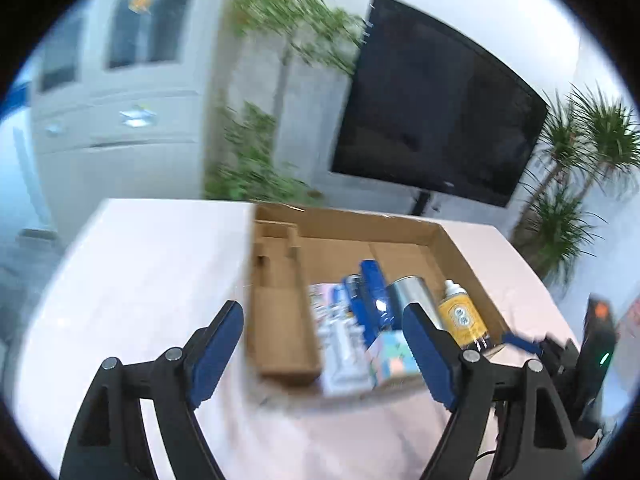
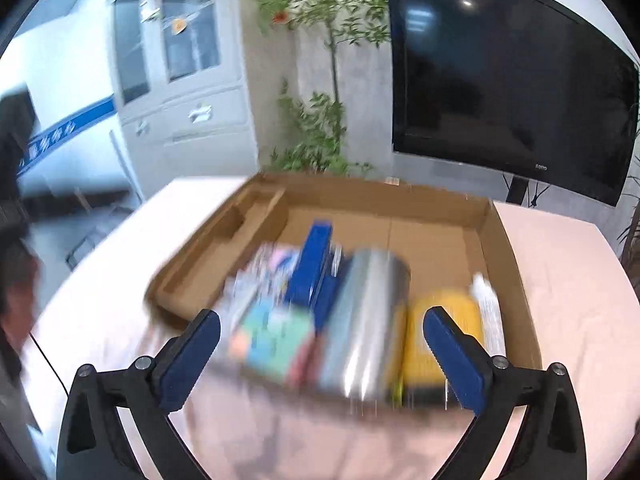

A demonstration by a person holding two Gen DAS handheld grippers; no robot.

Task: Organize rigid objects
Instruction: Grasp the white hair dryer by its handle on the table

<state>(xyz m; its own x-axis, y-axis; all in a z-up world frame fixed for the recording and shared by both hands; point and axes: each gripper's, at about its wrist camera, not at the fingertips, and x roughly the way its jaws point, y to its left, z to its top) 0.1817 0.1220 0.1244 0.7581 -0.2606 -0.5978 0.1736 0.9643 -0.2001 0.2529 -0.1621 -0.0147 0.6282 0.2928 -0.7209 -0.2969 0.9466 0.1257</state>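
Both empty with jaws spread wide, left gripper and right gripper, above a cardboard box on the table, holding silver can, yellow bottle and blue item.

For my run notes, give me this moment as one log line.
left gripper: open, empty | right gripper: open, empty | cardboard box: holds silver can, yellow bottle | views blurred
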